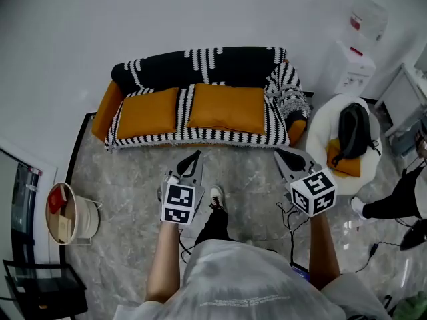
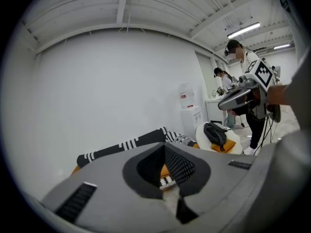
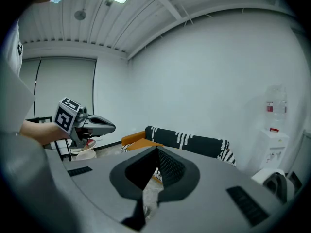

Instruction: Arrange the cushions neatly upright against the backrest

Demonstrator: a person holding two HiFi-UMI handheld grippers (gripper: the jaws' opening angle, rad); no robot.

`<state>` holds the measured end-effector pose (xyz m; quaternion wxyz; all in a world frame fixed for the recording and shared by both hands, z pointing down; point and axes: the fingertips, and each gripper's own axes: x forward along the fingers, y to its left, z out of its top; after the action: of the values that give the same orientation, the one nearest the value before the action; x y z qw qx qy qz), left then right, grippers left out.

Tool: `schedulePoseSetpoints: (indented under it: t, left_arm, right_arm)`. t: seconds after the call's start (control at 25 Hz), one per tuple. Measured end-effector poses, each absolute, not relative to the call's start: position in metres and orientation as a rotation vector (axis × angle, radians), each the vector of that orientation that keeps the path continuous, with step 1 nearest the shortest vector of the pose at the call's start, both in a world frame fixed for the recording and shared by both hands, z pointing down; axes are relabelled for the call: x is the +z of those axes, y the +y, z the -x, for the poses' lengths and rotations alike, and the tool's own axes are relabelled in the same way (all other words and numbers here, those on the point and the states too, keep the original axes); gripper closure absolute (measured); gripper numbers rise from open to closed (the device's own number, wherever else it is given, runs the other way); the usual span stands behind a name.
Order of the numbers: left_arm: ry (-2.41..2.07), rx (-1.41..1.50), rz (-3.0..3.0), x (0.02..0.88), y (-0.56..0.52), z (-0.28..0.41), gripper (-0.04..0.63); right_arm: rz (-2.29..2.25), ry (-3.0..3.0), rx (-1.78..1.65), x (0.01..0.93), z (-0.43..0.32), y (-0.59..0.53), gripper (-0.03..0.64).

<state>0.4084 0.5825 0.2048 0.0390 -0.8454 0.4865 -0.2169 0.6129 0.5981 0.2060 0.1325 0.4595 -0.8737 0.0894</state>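
Note:
Two orange cushions lie flat on the seat of the sofa (image 1: 200, 62), which has orange arms and a black-and-white striped throw. The left cushion (image 1: 148, 112) and the right cushion (image 1: 228, 109) lie side by side, neither leaning on the backrest (image 1: 207, 64). My left gripper (image 1: 195, 155) hovers over the marble floor in front of the sofa, shut and holding nothing. My right gripper (image 1: 279, 153) is level with it to the right, also shut and holding nothing. The left gripper view shows the backrest (image 2: 121, 147) beyond the closed jaws; the right gripper view shows the backrest (image 3: 189, 141) too.
A white round chair (image 1: 320, 129) at the right holds a black backpack (image 1: 352, 129) and an orange cushion (image 1: 343, 165). A water dispenser (image 1: 353, 62) stands behind it. A white bin (image 1: 83, 219) and a black stand (image 1: 40, 289) are at left. Cables (image 1: 293, 222) trail on the floor; a person's leg (image 1: 397, 202) is at right.

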Motion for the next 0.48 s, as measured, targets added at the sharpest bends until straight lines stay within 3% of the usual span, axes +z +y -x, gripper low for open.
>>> schedulePoseSetpoints:
  t: [0.48]
  left_arm:
    - [1.510, -0.657, 2.649, 0.215, 0.416, -0.357, 0.583]
  right_arm:
    - [-1.349, -2.492, 0.315, 0.206, -0.568, 0.452, 0.614]
